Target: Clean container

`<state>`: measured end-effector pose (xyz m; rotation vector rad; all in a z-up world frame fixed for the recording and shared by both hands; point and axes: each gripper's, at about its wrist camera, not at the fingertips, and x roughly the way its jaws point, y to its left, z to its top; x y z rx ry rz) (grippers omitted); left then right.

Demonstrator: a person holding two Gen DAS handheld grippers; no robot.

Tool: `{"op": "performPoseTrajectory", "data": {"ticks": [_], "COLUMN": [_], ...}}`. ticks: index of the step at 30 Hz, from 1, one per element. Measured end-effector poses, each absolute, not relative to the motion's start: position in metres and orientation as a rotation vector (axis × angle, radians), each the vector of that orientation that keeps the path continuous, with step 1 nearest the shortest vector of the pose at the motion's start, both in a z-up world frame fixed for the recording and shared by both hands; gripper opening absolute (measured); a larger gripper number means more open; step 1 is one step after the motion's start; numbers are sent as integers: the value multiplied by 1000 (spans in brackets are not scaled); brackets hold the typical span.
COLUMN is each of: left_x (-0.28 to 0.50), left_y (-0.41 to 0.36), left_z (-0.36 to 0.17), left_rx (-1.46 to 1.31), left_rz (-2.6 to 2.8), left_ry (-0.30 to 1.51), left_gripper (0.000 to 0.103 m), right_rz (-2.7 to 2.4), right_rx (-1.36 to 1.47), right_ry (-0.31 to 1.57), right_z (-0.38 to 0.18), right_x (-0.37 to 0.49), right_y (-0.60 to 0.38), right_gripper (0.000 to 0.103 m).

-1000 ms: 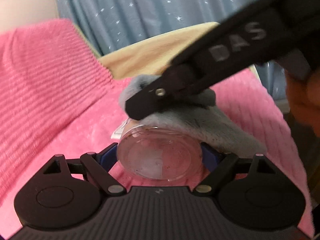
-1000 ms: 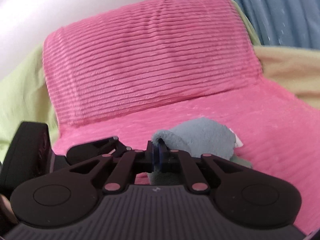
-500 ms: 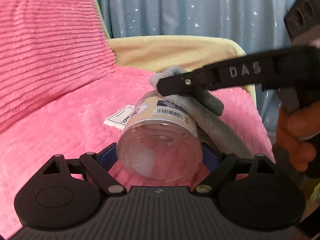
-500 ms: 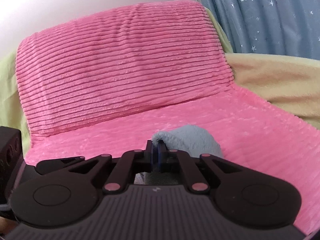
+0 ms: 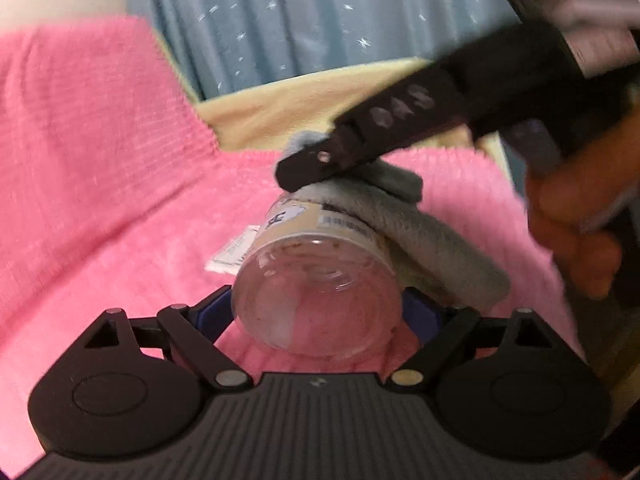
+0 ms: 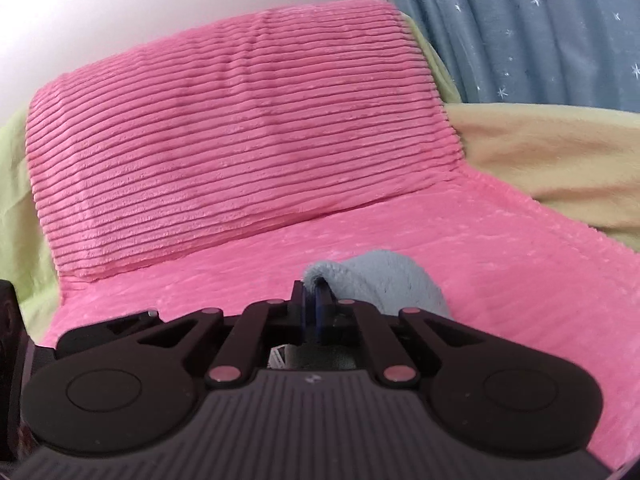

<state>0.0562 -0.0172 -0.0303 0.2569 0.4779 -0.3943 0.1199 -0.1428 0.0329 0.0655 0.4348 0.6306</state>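
My left gripper (image 5: 318,312) is shut on a clear plastic jar (image 5: 316,280) with a beige label, its base toward the camera, held above the pink blanket. My right gripper (image 6: 314,304) is shut on a grey fleece cloth (image 6: 384,284). In the left wrist view the right gripper (image 5: 296,172) reaches in from the upper right and presses the cloth (image 5: 432,240) onto the jar's upper right side. The jar's far end is hidden.
A pink ribbed blanket (image 6: 240,120) covers the sofa seat and back cushion. A beige blanket (image 6: 560,152) lies to the right. A blue star-print curtain (image 5: 320,20) hangs behind. A white tag (image 5: 234,250) lies behind the jar on the pink seat.
The right gripper and cloth have slid back and forth over the jar's side. The left gripper tilted the jar, showing more of its label, then swung slightly; the view is now blurred.
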Motion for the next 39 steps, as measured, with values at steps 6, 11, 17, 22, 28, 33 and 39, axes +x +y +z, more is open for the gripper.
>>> {"op": "performPoseTrajectory", "data": {"ticks": [6,11,17,22,28,33,39], "left_x": [60,53,50,51,54,57,55], "left_y": [-10,-25,-31,-29,-18,-16,-18], "left_z": [-29,-33,-35,-33,-30,-31,-32], "left_rx": [171,364,426,361,262,267,286], "left_rz": [-396,-364,-354,-365,-384,-387,-390], "left_ry": [499,452,436,454,486,492,485], "left_gripper": [86,86,86,88,87,87,86], "right_rz": [585,697,717,675,624,616,646], "right_rx": [95,96,79,82,85,80,84], "right_ry": [435,461,459,446,431,427,442], "right_z": [32,34,33,31,29,31,33], "right_x": [127,119,120,127,136,118,112], "right_y": [-148,-141,-140,-144,-148,-148,-145], "right_gripper": [3,4,2,2,2,2,3]}}
